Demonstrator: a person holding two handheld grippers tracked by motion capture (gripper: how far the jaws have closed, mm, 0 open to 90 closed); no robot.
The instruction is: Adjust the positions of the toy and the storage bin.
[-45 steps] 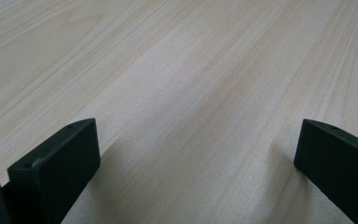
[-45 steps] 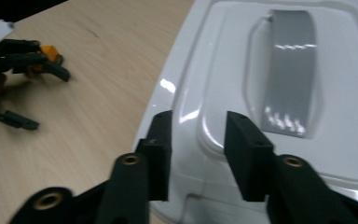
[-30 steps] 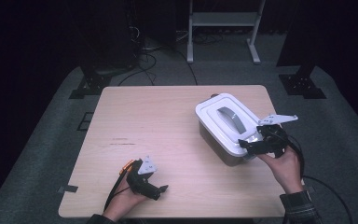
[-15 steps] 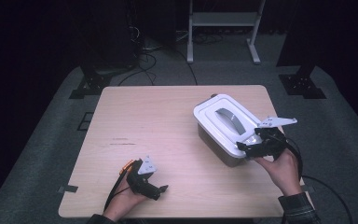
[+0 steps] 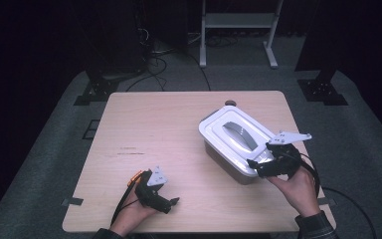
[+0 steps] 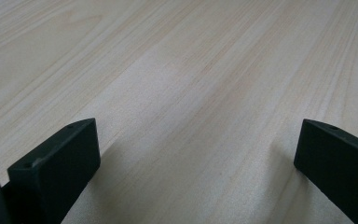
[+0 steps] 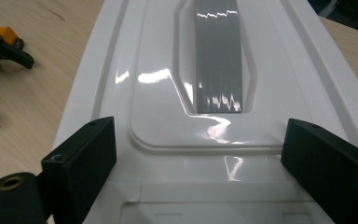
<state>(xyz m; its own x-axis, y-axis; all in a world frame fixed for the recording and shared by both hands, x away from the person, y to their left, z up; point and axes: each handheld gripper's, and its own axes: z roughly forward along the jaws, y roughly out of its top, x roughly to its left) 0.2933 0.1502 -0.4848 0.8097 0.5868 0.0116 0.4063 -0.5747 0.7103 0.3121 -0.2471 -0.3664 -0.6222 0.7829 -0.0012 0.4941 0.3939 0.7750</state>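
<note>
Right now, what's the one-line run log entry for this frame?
right gripper: open, at near end of white lidded box | left gripper: open, idle over bare table | lid: on

Lidded container [image 5: 236, 142] sits on the worktop [image 5: 169, 124], right of centre, turned at an angle to the edges. Right tongs [image 5: 258, 166] at the container's near right end, jaws apart above the lid [image 7: 214, 93] edge. Left tongs [image 5: 171, 203] rest on the worktop near its front edge, left of the container and well apart from it.
</note>
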